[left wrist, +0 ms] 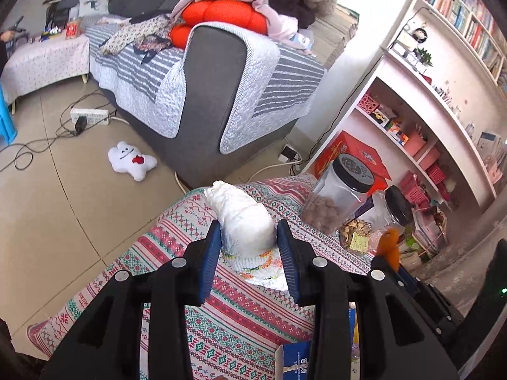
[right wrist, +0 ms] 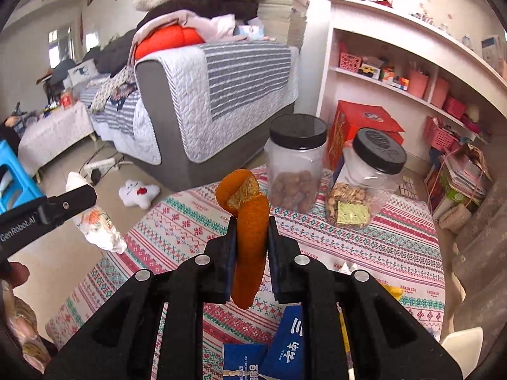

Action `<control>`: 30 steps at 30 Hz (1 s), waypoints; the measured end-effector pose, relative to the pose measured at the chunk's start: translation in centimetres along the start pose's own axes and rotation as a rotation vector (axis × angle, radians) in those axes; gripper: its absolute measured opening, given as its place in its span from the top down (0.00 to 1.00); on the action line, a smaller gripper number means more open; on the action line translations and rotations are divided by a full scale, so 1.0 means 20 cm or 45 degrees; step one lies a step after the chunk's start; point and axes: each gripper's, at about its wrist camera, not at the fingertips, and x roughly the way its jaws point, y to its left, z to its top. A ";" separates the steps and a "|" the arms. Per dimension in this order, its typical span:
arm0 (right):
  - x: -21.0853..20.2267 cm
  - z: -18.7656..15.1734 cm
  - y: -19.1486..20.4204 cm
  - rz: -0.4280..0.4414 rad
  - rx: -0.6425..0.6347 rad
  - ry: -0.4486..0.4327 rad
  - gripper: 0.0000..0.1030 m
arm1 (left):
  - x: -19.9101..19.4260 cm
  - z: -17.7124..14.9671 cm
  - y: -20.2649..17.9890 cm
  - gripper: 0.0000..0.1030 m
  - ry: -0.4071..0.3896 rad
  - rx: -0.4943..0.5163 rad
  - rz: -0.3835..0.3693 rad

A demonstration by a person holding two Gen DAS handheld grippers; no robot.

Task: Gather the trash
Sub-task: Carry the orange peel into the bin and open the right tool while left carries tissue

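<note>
My left gripper is shut on a crumpled white paper wad with orange and green print, held just above the patterned tablecloth. My right gripper is shut on a curled strip of orange peel, which sticks up past the fingertips and hangs down below them. The right wrist view shows the left gripper at the left, carrying the paper wad in the air beside the table. In the left wrist view the orange peel shows at the right edge.
Two clear jars with black lids stand at the far side of the tablecloth. Blue packets lie at its near edge. Beyond are a grey sofa, a white plush toy and a power strip on the floor, and shelves at right.
</note>
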 end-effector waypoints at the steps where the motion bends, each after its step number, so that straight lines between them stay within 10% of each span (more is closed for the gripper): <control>1: -0.03 0.00 -0.02 -0.014 0.017 -0.025 0.84 | -0.02 0.00 -0.02 0.65 -0.024 0.027 0.003; 30: -0.51 -0.25 -0.43 -0.347 0.289 -0.293 0.83 | -0.26 -0.27 -0.61 0.65 -0.260 0.452 -0.103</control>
